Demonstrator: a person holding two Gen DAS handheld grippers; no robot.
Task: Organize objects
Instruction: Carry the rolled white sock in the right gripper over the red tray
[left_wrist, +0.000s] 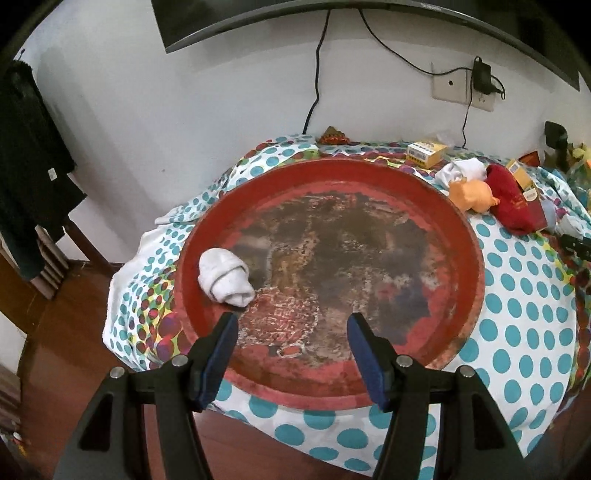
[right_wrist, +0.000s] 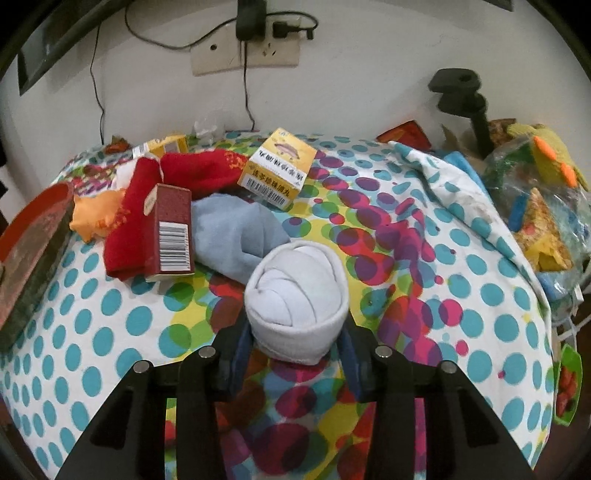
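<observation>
Downward, right tongs (right_wrist: 295, 332) clamp rolled sock (right_wrist: 297, 291).

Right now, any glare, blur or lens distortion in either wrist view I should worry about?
Left wrist view: strong fisheye bend, dark vignette in the corners; red tray and rolled white sock look sharp, no glare, the left gripper casts no hard shadow. Right wrist view: same barrel distortion, soft even light; the rolled pale sock in the right gripper is crisp, far clutter slightly smeared.

both grippers (left_wrist: 291, 321) (right_wrist: 295, 332): blk frames, blue pads, prob. silver bolts.
</observation>
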